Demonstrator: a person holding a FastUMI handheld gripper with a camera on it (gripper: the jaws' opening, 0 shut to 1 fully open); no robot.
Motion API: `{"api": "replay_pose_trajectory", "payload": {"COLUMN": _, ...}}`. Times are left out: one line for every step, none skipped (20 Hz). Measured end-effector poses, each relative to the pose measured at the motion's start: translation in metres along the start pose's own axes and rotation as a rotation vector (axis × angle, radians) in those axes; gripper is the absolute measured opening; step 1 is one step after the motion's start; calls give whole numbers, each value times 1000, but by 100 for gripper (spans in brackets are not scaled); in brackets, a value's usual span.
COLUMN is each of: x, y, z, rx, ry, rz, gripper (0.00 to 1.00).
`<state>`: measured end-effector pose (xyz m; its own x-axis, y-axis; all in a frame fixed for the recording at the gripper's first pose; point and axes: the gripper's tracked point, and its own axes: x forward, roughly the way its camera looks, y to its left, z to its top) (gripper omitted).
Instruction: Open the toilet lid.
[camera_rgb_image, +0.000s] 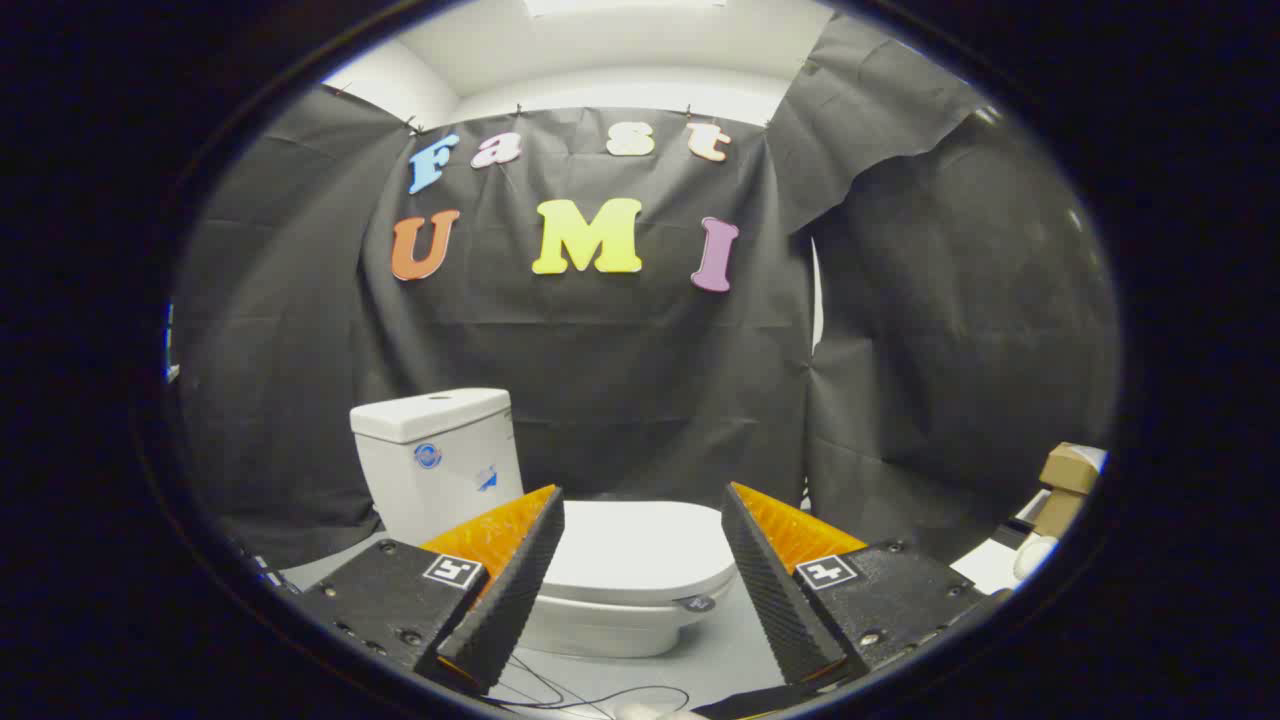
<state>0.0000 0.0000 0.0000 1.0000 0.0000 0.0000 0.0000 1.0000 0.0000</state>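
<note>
lid: the white toilet lid (640, 545) is down flat on the bowl, so still closed. It sits low in the scene, a bit beyond the fingertips and showing right in the gap between the two fingers.

bowl: the white bowl (600, 628) peeks out under the lid's near edge, nearer to us than the tank. There's a small dark badge-looking thing on the lid's near right rim, too small to make out.

tank: white cistern (437, 460) stands behind the lid, off to the left and farther away, its own cover on top. Couple of blue stickers on its front, can't read 'em.

gripper: the gripper (642, 555) is wide open, nothing between the jaws. Fingers (510, 585) are black and ribbed on the inner faces with orange on the outer sides, and they're not touching the lid, just hanging in front of it.

floor: pale grey floor (715, 665) under the toilet, with thin dark wires (590, 695) lying on it near us between the fingers.

wall: black cloth wall (620, 400) hangs behind everything, wrinkly, wrapping round to the right.

far right: brown cardboard box (1068, 470) and some white stuff beside it, low on the right, well apart from the toilet. Can't tell what the white stuff is.
</note>
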Motion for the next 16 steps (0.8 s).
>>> {"api": "replay_pose_trajectory", "payload": {"x": 1, "y": -2, "z": -1, "rx": -1, "ry": 3, "rz": -4, "gripper": 99}}
{"api": "replay_pose_trajectory", "payload": {"x": 1, "y": -5, "z": -1, "rx": 1, "ry": 2, "rz": -13, "gripper": 99}}
{"api": "replay_pose_trajectory", "payload": {"x": 1, "y": -7, "z": 0, "rx": 3, "ry": -1, "rz": -19, "gripper": 99}}
{"api": "replay_pose_trajectory", "payload": {"x": 1, "y": -8, "z": -2, "rx": 3, "ry": 4, "rz": -20, "gripper": 99}}
{"api": "replay_pose_trajectory", "payload": {"x": 1, "y": -7, "z": -2, "rx": 3, "ry": 6, "rz": -17, "gripper": 99}}
{"api": "replay_pose_trajectory", "payload": {"x": 1, "y": -8, "z": -3, "rx": 4, "ry": 9, "rz": -19, "gripper": 99}}
{"api": "replay_pose_trajectory", "payload": {"x": 1, "y": -9, "z": -2, "rx": 7, "ry": 9, "rz": -19, "gripper": 99}}
{"api": "replay_pose_trajectory", "payload": {"x": 0, "y": -8, "z": -2, "rx": 10, "ry": 10, "rz": -18, "gripper": 99}}
{"api": "replay_pose_trajectory", "payload": {"x": -1, "y": -7, "z": -2, "rx": 8, "ry": 9, "rz": -15, "gripper": 99}}
{"api": "replay_pose_trajectory", "payload": {"x": -1, "y": -6, "z": -2, "rx": 4, "ry": 7, "rz": -13, "gripper": 99}}
{"api": "replay_pose_trajectory", "payload": {"x": 0, "y": -5, "z": -2, "rx": 0, "ry": 8, "rz": -10, "gripper": 99}}
{"api": "replay_pose_trajectory", "payload": {"x": 0, "y": -5, "z": -5, "rx": -1, "ry": 14, "rz": -10, "gripper": 99}}
{"api": "replay_pose_trajectory", "payload": {"x": -1, "y": -4, "z": -6, "rx": 2, "ry": 20, "rz": -5, "gripper": 99}}
{"api": "replay_pose_trajectory", "payload": {"x": -2, "y": -2, "z": -6, "rx": 3, "ry": 22, "rz": -1, "gripper": 99}}
{"api": "replay_pose_trajectory", "payload": {"x": -2, "y": -2, "z": -5, "rx": 5, "ry": 20, "rz": -3, "gripper": 99}}
{"api": "replay_pose_trajectory", "payload": {"x": -2, "y": -2, "z": -4, "rx": 6, "ry": 19, "rz": -4, "gripper": 99}}
